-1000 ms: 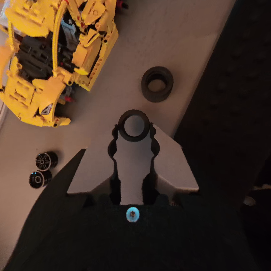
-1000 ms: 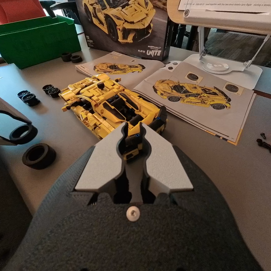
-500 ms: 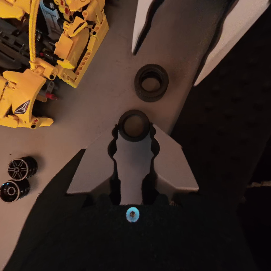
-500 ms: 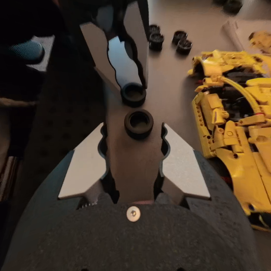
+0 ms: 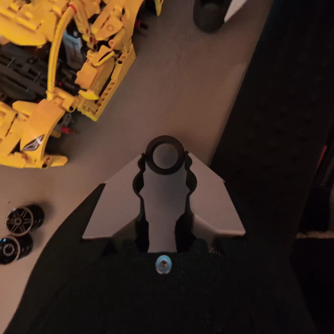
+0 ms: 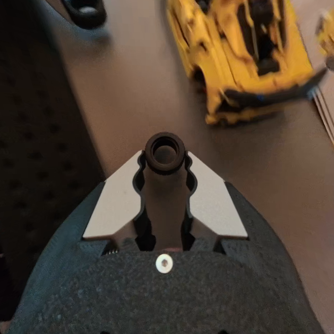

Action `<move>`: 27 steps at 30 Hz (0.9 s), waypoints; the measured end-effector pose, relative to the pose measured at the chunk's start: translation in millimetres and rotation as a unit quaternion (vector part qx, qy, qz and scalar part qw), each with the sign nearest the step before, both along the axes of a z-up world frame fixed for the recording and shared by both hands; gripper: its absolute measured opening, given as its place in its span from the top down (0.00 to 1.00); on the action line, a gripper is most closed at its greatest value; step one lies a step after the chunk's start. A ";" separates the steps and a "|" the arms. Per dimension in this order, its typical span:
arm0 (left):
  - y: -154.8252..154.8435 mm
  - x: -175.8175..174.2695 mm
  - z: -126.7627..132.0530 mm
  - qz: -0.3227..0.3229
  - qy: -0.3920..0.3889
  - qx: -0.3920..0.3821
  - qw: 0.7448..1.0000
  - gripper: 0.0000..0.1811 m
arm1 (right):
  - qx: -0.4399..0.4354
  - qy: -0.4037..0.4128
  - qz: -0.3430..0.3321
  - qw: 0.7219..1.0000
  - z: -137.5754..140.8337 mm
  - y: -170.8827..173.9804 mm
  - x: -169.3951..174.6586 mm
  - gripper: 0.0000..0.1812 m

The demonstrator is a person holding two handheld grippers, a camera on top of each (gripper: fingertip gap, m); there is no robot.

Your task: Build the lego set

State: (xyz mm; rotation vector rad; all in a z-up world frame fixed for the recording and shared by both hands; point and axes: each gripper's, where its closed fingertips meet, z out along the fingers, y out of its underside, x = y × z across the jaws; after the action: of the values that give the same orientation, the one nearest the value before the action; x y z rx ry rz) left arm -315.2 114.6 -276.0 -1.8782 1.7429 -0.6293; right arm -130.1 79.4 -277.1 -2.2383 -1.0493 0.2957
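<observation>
My left gripper (image 5: 164, 155) is shut on a black rubber tyre (image 5: 164, 139) and holds it by its sides above the grey table (image 5: 171, 81). My right gripper (image 6: 164, 156) is shut on a second black tyre (image 6: 164, 137). That tyre also shows at the top edge of the left wrist view (image 5: 209, 18), with a right finger (image 5: 234, 7) beside it. The yellow lego car (image 5: 54, 75) lies at the upper left there and, blurred, at the upper right of the right wrist view (image 6: 240, 54). The left gripper's tyre (image 6: 86, 14) shows at that view's top left.
Two black spoked wheel rims (image 5: 24, 221) (image 5: 10, 250) lie on the table at the lower left of the left wrist view. The table edge (image 5: 235, 117) runs diagonally, with dark floor (image 5: 289, 126) beyond. The edge of a paper booklet (image 6: 325, 112) lies right of the car. The tips of one gripper are about 20 cm away from the tips of the other.
My right gripper left the car, came down open around the loose tyre and has shut on it. My left gripper has kept hold of its tyre and shifted slightly.
</observation>
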 end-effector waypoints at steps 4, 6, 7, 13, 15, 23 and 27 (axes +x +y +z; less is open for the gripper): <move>-7.2 13.2 -11.4 -0.031 0.017 0.011 0.999 0.75 | -0.002 0.061 -0.074 0.995 -6.5 -11.3 43.2 0.77; -7.2 17.1 -11.5 -0.033 0.012 0.006 0.999 0.75 | 0.007 0.053 -0.077 0.996 -9.2 -11.0 45.7 0.76; -7.0 18.7 -11.0 -0.032 0.009 0.000 0.999 0.75 | 0.009 0.048 -0.077 0.996 -9.9 -9.9 44.9 0.76; -17.8 54.2 -4.8 -0.034 -0.033 -0.023 0.999 0.75 | 0.002 0.031 -0.073 0.997 -13.0 -11.4 45.4 0.74; -25.6 71.6 -6.9 -0.051 -0.023 -0.016 0.998 0.75 | 0.004 0.028 -0.068 0.997 -8.2 -11.7 40.6 0.68; -28.1 95.7 -2.7 -0.020 -0.039 0.007 0.999 0.64 | 0.103 0.188 -0.081 0.973 53.6 13.4 -18.4 0.69; 23.1 32.9 52.5 0.080 -0.132 0.002 0.988 0.64 | 0.212 0.221 -0.116 0.945 73.3 30.3 -13.0 0.74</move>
State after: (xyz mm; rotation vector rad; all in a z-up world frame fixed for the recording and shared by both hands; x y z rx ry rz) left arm -282.3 137.7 -223.5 -1.8171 1.4097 -0.7731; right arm -143.1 109.7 -203.8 -1.7688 -0.5409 0.4018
